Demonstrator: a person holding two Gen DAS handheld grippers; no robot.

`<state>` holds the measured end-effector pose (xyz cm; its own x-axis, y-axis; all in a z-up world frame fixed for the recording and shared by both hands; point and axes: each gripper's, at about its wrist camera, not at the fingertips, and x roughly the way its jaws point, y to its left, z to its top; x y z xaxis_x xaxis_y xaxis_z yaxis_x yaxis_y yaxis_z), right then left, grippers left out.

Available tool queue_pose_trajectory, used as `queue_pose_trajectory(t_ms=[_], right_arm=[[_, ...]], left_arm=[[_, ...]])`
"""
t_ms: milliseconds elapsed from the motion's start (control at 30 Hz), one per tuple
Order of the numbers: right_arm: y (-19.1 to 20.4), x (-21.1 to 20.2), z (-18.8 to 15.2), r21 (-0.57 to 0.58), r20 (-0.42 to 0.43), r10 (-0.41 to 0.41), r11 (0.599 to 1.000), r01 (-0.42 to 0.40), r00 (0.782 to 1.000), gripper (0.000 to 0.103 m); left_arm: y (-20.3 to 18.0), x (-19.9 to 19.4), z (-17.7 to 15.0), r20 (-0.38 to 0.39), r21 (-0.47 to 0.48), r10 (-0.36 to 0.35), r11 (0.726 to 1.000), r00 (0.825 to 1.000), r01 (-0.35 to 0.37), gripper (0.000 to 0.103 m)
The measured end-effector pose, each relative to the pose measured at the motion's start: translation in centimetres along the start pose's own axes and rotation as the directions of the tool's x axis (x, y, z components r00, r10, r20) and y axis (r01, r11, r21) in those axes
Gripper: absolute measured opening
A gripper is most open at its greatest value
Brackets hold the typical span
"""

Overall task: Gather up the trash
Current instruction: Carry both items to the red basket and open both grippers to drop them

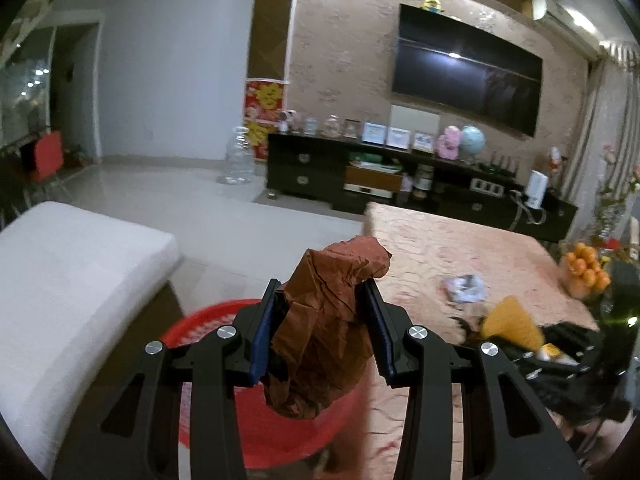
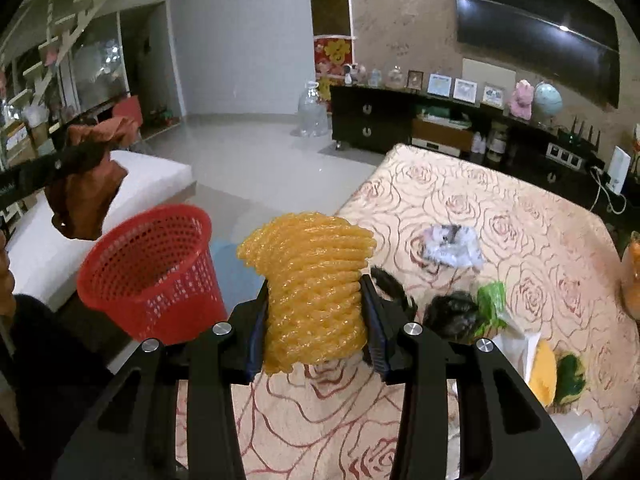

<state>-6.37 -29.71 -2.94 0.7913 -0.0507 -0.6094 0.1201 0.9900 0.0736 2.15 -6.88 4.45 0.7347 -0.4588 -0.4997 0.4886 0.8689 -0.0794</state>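
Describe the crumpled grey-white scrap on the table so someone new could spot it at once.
Start at the rose-patterned table beside the red basket. Near its middle, beyond the dark and green scraps, lies the grey-white wrapper. It is the only pale, printed, crumpled piece lying alone on bare cloth.

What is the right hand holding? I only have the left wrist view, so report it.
Observer: The right gripper has its jaws clamped on a yellow foam net.
Operator: Tell me what's inside the basket.
Observer: The red basket shows nothing inside, as far as the right wrist view sees in.
Operator: List the trash near that hand.
Observer: A black clump and a green wrapper lie on the rose-patterned tablecloth.
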Motion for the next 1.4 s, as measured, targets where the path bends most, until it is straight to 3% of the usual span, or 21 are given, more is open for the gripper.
queue_pose_trajectory(t_ms=[200, 467, 933, 1133, 1200, 1267, 1400], right_arm=[[2.0, 1.3, 2.9, -0.019, 0.001, 0.042, 0.999, -0.042, 0.999, 0.04], [6.1, 4.0, 6.7, -0.102, -0.015, 0.131, 0.986, -0.132, 0.991, 0.041], [11.7, 9.3, 6.2, -0.149, -0.145, 0.244, 0.953, -0.265, 0.959, 0.043], [13.2, 10.1, 5.5, -0.167, -0.171, 0.254, 0.945, -0.282, 0.952, 0.057], [13.4, 10.2, 5.2, -0.167, -0.172, 0.258, 0.944, -0.286, 0.951, 0.066], [13.4, 10.2, 5.1, -0.163, -0.172, 0.262, 0.943, -0.29, 0.95, 0.069], [13.3, 10.1, 5.1, -0.147, -0.173, 0.282, 0.94, -0.308, 0.944, 0.075]], left_arm=[[3.6, 1.2, -0.8, -0.026, -0.075, 0.087, 0.993, 0.996, -0.089, 0.04], [6.4, 2.2, -2.1, -0.084, -0.096, 0.167, 0.98, 0.982, -0.175, 0.04], [9.2, 4.6, -4.0, -0.232, -0.082, 0.225, 0.965, 0.946, -0.25, 0.04], [9.5, 5.1, -4.6, -0.27, -0.075, 0.198, 0.971, 0.942, -0.225, 0.045], [9.5, 5.2, -4.7, -0.273, -0.069, 0.194, 0.973, 0.942, -0.22, 0.05], [9.8, 5.0, -4.8, -0.273, -0.078, 0.192, 0.972, 0.943, -0.221, 0.059], [10.0, 4.9, -4.8, -0.271, -0.098, 0.19, 0.97, 0.944, -0.224, 0.065]])
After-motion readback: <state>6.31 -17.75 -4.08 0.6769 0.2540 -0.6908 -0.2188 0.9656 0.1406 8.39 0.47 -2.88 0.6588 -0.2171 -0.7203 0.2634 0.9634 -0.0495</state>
